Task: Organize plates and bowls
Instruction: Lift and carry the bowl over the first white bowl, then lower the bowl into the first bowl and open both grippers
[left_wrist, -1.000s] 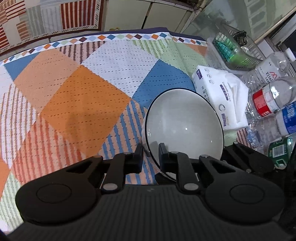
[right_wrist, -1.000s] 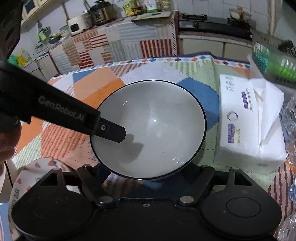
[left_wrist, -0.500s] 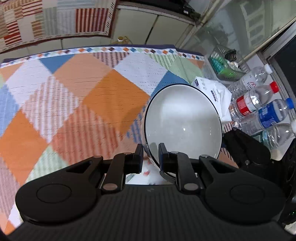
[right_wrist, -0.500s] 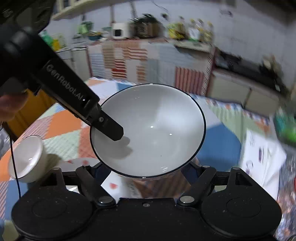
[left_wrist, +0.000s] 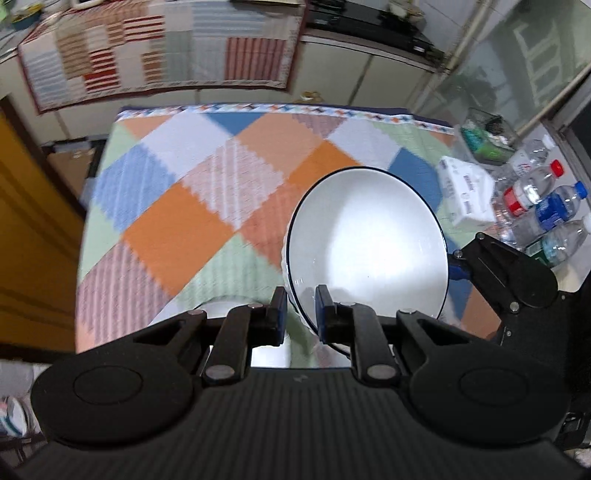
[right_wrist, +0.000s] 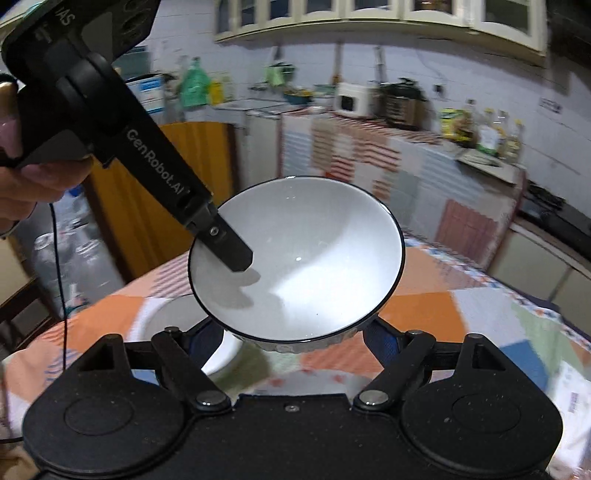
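I hold a white bowl (left_wrist: 369, 251) in the air above the table (left_wrist: 221, 177). My left gripper (left_wrist: 300, 314) pinches its rim; my right gripper (right_wrist: 295, 341) cradles its base. Uneven pull between them could tip it loose, I judge.

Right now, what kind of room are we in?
Most likely a home kitchen. Wall cabinets run above a counter crowded with small appliances and bottles, and a patchwork-covered table stands below the white bowl being carried.
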